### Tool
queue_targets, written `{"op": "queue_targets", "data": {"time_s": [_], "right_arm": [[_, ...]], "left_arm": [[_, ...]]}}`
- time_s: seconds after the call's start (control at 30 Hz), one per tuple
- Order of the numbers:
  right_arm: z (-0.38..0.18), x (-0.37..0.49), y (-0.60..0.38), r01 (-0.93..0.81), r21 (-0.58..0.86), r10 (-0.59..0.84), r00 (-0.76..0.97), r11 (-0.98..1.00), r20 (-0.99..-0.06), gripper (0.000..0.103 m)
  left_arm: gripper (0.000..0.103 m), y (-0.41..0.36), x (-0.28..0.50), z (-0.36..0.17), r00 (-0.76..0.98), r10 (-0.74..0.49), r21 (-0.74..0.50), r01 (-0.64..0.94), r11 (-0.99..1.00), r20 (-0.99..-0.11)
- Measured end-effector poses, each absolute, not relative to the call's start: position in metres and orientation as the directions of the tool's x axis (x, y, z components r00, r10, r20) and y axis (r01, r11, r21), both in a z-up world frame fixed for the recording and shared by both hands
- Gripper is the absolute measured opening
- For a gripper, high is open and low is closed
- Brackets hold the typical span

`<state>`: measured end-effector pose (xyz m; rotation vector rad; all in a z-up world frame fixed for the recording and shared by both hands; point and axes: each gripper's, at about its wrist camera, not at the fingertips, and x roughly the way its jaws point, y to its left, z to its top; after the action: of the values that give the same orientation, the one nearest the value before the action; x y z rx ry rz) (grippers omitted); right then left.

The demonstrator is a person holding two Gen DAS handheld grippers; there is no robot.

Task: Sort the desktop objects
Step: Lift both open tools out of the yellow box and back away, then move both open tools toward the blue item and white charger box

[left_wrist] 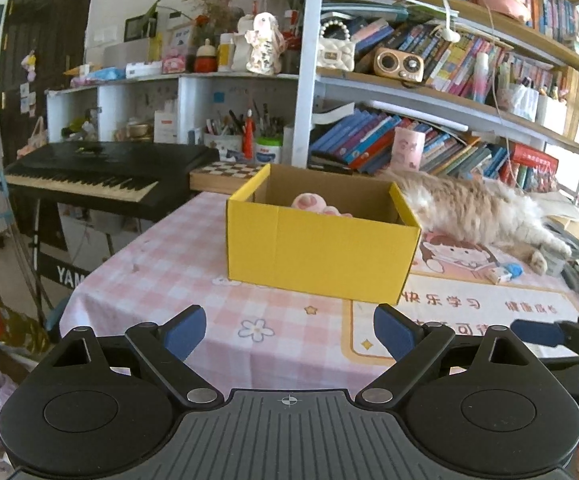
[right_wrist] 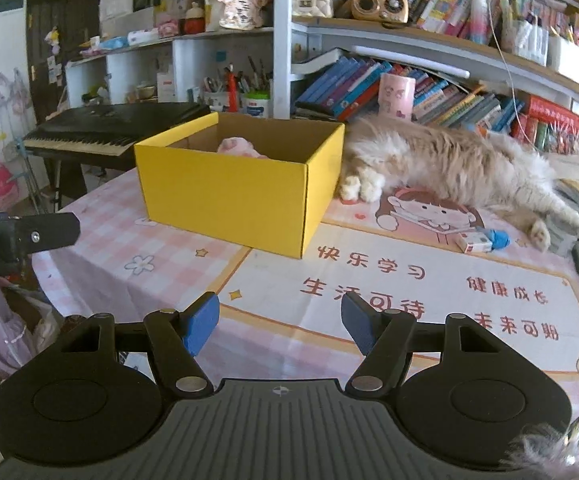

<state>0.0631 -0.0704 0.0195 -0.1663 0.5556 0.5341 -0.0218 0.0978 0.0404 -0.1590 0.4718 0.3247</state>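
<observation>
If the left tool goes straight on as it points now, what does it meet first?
Probably the front wall of the yellow box; the left tool is open and empty, with only bare tablecloth before it. Depth is uncertain.

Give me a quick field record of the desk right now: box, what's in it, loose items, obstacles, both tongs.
box: yellow cardboard box, open top, on the checked tablecloth
contents: pink plush toy, partly visible
loose items: small white box touching a blue object, on the desk mat
obstacle: cat lying right of the box
left tongs: open, empty
right tongs: open, empty
</observation>
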Motion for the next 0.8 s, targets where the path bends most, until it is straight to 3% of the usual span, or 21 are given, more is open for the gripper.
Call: {"op": "queue_targets", "data": {"time_s": [0.8], "right_arm": [[0.012, 0.054, -0.076, -0.473, -0.058, 0.351, 0.724, 0.879, -0.594, 0.073]], "left_arm": [[0.093, 0.09, -0.01, 0.026, 0.849, 0.135, -0.106, -0.218, 0.97, -0.511]]}}
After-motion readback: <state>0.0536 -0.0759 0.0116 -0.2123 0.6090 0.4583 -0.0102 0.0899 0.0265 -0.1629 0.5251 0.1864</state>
